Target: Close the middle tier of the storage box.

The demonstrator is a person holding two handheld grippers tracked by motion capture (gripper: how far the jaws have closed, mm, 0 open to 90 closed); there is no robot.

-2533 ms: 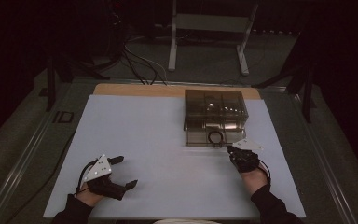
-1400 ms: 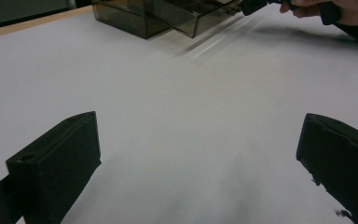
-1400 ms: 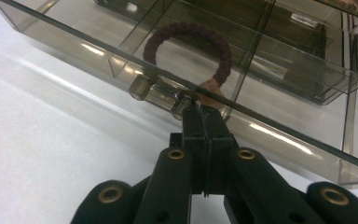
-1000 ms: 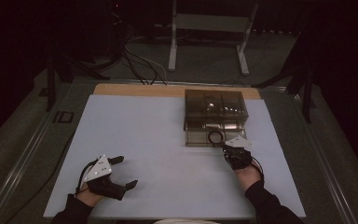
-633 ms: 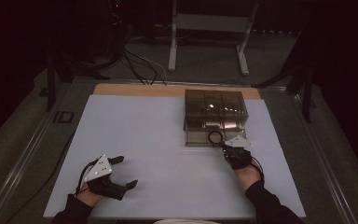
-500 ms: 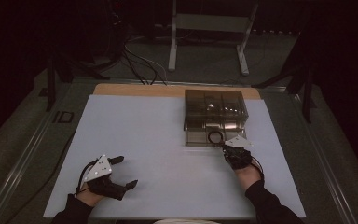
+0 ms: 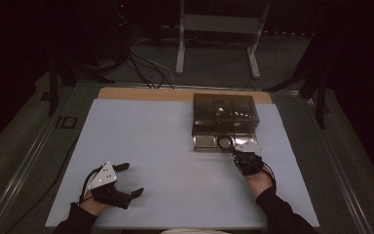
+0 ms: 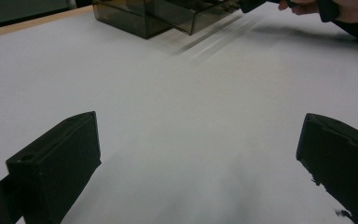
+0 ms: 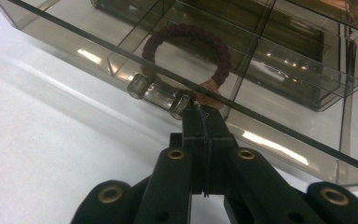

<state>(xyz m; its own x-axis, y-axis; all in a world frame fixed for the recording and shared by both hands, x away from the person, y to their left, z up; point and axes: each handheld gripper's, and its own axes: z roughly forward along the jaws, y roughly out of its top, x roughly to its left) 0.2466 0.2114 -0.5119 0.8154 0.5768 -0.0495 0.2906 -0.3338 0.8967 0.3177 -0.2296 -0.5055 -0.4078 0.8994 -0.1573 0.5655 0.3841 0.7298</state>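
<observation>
A smoky clear plastic drawer box [image 7: 225, 109] stands at the table's right. Its low drawer [image 7: 205, 143] is pulled out toward me. A dark braided bracelet [image 7: 225, 142] lies inside the drawer, and the right gripper view shows the bracelet [image 9: 186, 29] behind the clear bar handle [image 9: 158, 93]. My right gripper [image 9: 204, 112] is shut, jaws pressed flat together, tips at the handle's right post. From above, the right gripper [image 7: 237, 155] sits at the drawer's front right corner. My left gripper [image 7: 132, 179] rests open at the near left, with its fingers [image 8: 60, 158] wide apart over bare table.
The white table top [image 7: 165, 146] has a wooden strip along its far edge. A metal stand [image 7: 219, 29] and cables lie on the dark floor beyond. In the left gripper view the box [image 8: 140, 18] and the other hand [image 8: 326, 7] show at the top.
The right hand shifted slightly left toward the drawer front early on, then held still. The left hand has not moved.
</observation>
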